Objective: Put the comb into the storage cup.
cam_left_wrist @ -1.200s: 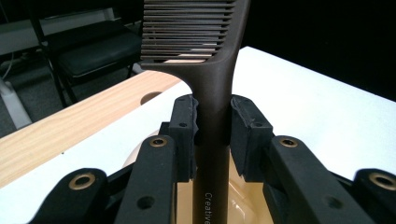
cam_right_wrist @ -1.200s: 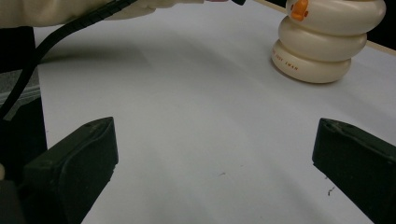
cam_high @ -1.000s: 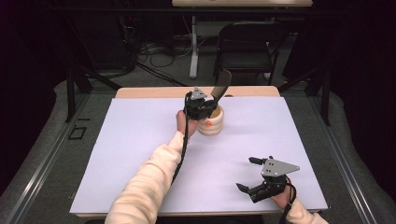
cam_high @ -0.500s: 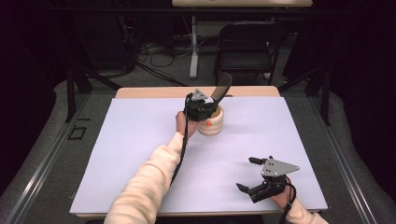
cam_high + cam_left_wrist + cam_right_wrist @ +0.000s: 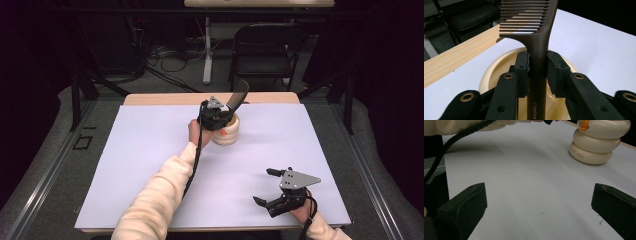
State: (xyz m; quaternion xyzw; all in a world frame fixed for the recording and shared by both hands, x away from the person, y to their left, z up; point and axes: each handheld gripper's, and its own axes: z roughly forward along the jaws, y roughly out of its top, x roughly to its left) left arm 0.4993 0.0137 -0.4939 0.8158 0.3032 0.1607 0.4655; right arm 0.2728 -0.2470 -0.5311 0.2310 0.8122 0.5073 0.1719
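The left gripper [image 5: 537,67] pinches the handle of a dark brown comb [image 5: 539,45], pads pressed against it from both sides. The comb stands roughly upright, teeth end up, its handle reaching down into the mouth of a cream ringed holder [image 5: 227,134]. In the high view the comb [image 5: 239,95] leans slightly away from the holder toward the table's far edge. The holder stands on the white sheet [image 5: 150,150], near that far edge, and bears an orange mark [image 5: 584,125] near its top. The right gripper [image 5: 270,187] rests on the sheet well apart from the holder, on the near side, jaws spread wide with nothing between them.
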